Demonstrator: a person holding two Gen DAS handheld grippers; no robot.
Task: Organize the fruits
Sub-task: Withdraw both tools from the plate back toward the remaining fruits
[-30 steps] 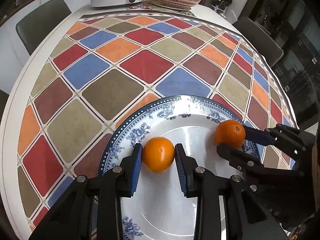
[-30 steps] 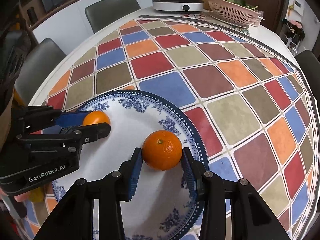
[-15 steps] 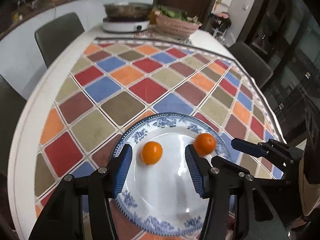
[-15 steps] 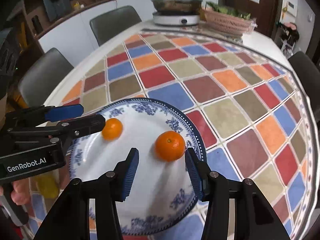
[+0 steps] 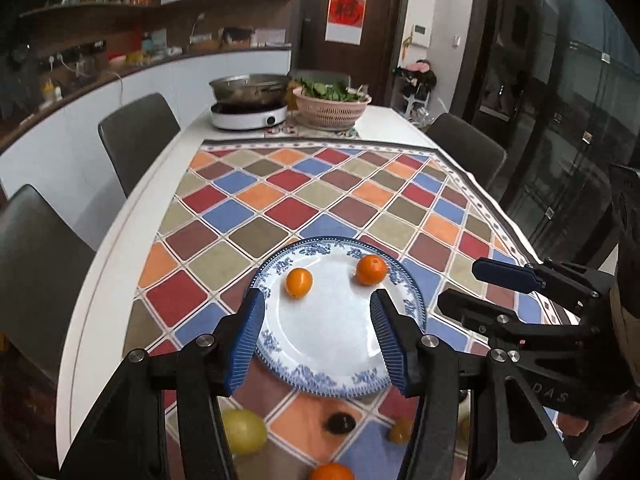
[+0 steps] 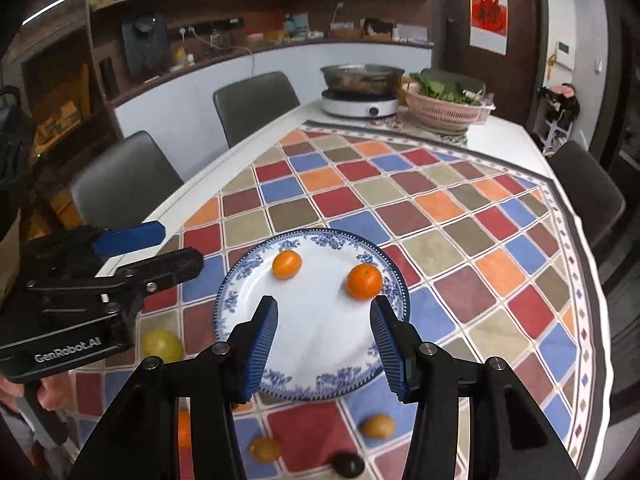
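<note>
Currently I see both claws raised above the blue-and-white plate [image 5: 320,376], each with its jaws apart and nothing between the pads. From the left wrist view, my left gripper [image 5: 316,340] frames bare plate; the smaller orange [image 5: 299,282] lies ahead of it at about eleven o'clock, and the larger orange [image 5: 371,269] at about one o'clock, both resting on the plate's far half and well apart from each other. From the right wrist view, my right gripper [image 6: 324,344] likewise hangs over bare plate, with the larger orange just beyond its right pad at one o'clock and the smaller one at eleven. Off the plate, on the chequered tablecloth [image 6: 440,208] toward six o'clock, lie a yellow-green fruit [image 6: 162,345], two small yellowish fruits [image 6: 378,426] and a dark round fruit [image 6: 349,465].
</note>
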